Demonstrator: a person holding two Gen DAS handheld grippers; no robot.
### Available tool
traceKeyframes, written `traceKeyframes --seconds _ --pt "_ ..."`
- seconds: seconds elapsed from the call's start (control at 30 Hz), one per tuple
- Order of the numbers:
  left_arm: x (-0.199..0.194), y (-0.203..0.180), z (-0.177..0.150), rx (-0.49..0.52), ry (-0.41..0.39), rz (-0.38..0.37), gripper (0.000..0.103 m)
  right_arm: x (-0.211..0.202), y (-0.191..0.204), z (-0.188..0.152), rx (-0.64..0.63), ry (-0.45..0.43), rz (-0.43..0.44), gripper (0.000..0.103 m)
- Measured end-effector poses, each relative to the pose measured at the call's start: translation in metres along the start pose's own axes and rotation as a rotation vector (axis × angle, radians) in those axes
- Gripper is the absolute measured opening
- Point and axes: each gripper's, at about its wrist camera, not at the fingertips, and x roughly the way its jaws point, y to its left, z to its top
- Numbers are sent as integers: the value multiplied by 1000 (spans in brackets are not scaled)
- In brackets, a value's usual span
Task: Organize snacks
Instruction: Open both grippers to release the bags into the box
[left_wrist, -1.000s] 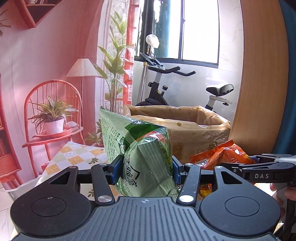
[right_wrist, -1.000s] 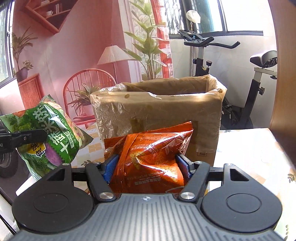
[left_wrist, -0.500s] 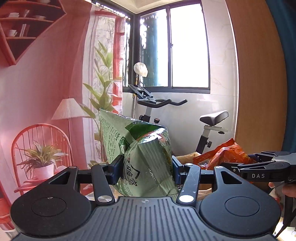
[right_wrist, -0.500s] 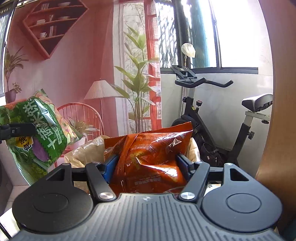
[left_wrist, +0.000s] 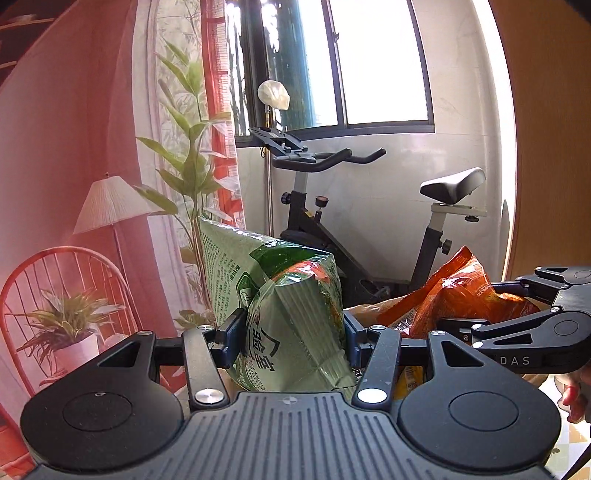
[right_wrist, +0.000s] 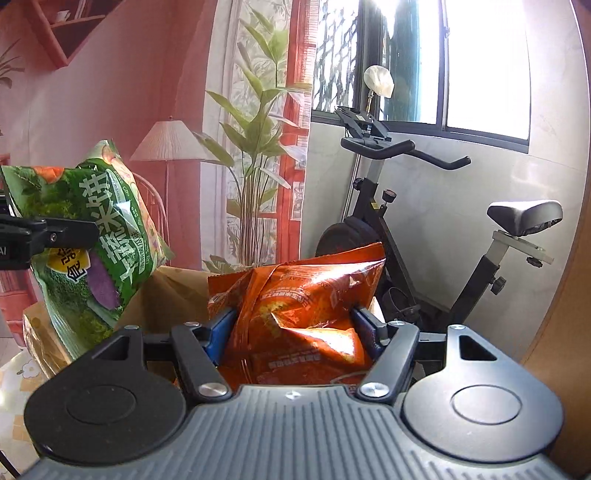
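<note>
My left gripper (left_wrist: 291, 332) is shut on a green snack bag (left_wrist: 284, 306), which stands upright between the blue pads. The same green snack bag (right_wrist: 92, 229) shows at the left of the right wrist view, pinched by a black finger. My right gripper (right_wrist: 295, 328) is shut on an orange snack bag (right_wrist: 303, 317). That orange snack bag (left_wrist: 454, 291) also appears at the right of the left wrist view, held in the other gripper's black fingers. Behind and below both bags lies the rim of a brown paper-lined box (right_wrist: 173, 291).
An exercise bike (left_wrist: 332, 221) stands by the window behind the box. A tall plant (right_wrist: 258, 147), a floor lamp (left_wrist: 110, 206) and a red chair with a potted plant (left_wrist: 66, 325) fill the left. A patterned tablecloth (right_wrist: 14, 384) shows at the lower left.
Both grippers have risen and moved toward the box with their bags held. The box, fully visible a second ago, now shows only its top rim under the bags.
</note>
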Motion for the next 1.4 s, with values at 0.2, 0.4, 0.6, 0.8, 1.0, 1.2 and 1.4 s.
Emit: traceKeyframes --seconds 0.2,0.4,0.6,0.8,1.0,1.2,1.4 --pt "19 10 -17 -42 82 -10 72 19 5 -12 7 70 -6 73" --pt "1 18 -16 -81 72 2 86 4 0 -15 42 65 4 87" --pt "-30 23 -19 -114 64 28 89 -26 -3 -19 61 55 33 87" --pt "-66 34 -36 -165 65 54 89 -56 -2 -31 71 47 58 87" --pt "-96 40 -56 -164 71 98 89 -82 -1 -42 73 29 77 87" --pt "-121 48 -78 -213 72 140 89 -102 3 -58 72 19 88 87" --pt "-132 49 -101 -274 110 148 89 -114 5 -76 66 36 99 87"
